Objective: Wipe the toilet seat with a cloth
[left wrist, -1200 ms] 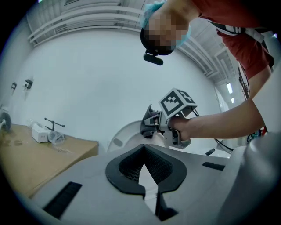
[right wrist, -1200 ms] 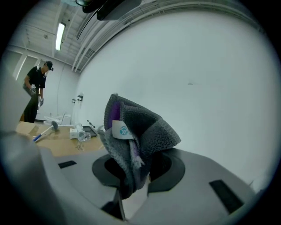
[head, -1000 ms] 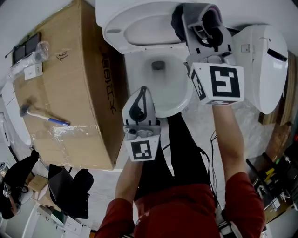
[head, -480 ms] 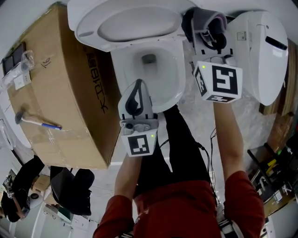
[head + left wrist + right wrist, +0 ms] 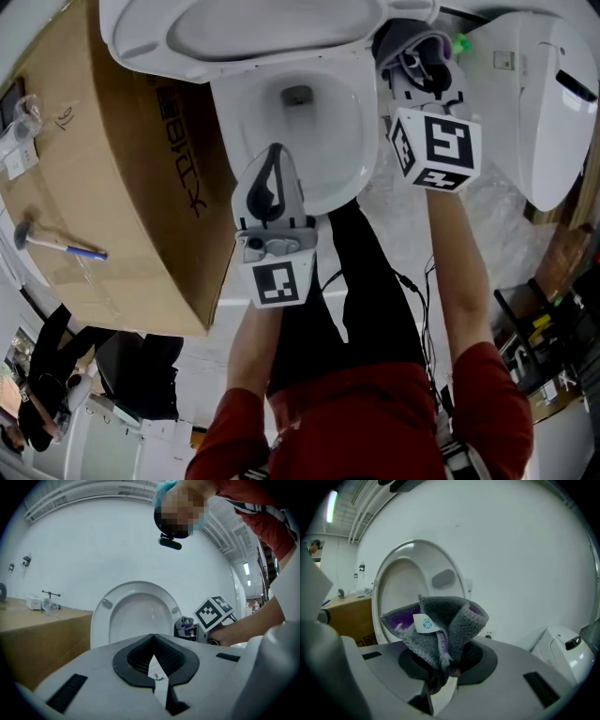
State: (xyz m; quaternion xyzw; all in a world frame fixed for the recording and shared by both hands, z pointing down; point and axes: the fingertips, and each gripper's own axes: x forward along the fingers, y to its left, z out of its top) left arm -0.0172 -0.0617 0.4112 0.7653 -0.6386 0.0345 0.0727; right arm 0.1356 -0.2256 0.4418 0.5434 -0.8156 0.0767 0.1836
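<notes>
The white toilet's bowl (image 5: pixel 361 141) is open, with its seat and lid (image 5: pixel 244 28) raised against the wall. My right gripper (image 5: pixel 419 58) is at the bowl's back right corner, shut on a bunched grey and purple cloth (image 5: pixel 412 39). In the right gripper view the cloth (image 5: pixel 440 620) stands up from the pinched jaws, in front of the raised seat (image 5: pixel 403 588). My left gripper (image 5: pixel 273 157) hovers over the bowl's front rim, shut and empty. In the left gripper view its jaws meet at the tip (image 5: pixel 152 639), facing the raised seat (image 5: pixel 136 616).
A large cardboard box (image 5: pixel 103 187) stands close on the toilet's left, with a hammer (image 5: pixel 52 242) on top. A white unit (image 5: pixel 553 103) stands to the right. The person's black-trousered legs (image 5: pixel 366 300) are in front of the bowl. A black chair (image 5: pixel 141 370) is at lower left.
The head view has swung, so the toilet sits higher and further left in frame. The right gripper with the cloth has drifted slightly right of the raised seat. The left gripper stays over the front rim.
</notes>
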